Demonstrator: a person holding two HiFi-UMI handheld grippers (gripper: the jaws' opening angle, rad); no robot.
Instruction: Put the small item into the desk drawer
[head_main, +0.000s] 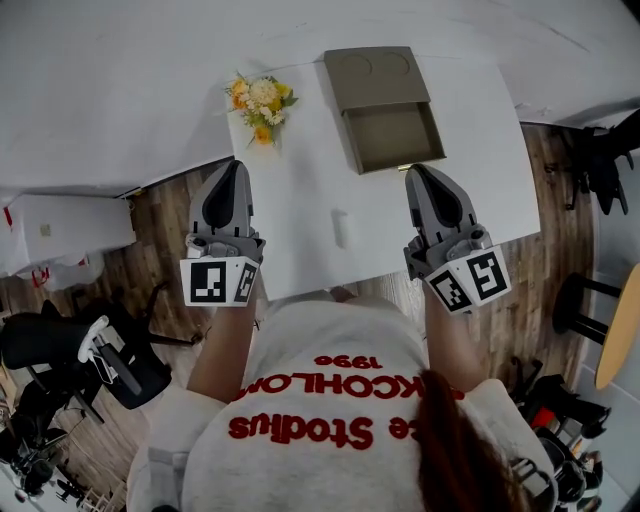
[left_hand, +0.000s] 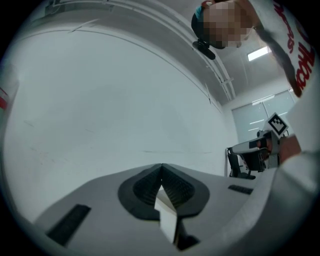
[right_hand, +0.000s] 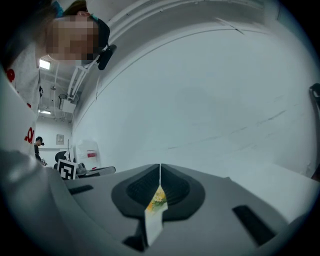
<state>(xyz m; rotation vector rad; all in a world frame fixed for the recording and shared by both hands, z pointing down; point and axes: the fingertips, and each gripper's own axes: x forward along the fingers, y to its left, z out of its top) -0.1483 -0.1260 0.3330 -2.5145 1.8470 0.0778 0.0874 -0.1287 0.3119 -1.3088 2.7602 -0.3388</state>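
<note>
Small white item (head_main: 340, 228) lies flat on the white worktop (head_main: 300, 190), between the two tools and a bit nearer the person. It is too small to tell what it is. It looks light and stiff, and maybe smooth, so it could slip. A good way to take it would be to pinch it across its thin middle, with one pad on each long side.

The left tool (head_main: 234, 170) is closed all the way and holds nothing. In the left gripper view its jaws (left_hand: 161, 167) meet at the tip, and only white worktop shows in the slit under them. The right tool (head_main: 418, 176) is closed too, and it is empty. In the right gripper view (right_hand: 160, 167) a bit of yellow flower shows through the slit.

The right tool's tip sits close to the front corner of the open drawer (head_main: 395, 140). The drawer is pulled out of a tan box (head_main: 372, 72) at the far side of the worktop. Nothing can be seen inside it. A small bunch of yellow and white flowers (head_main: 260, 103) stands left of the box.
</note>
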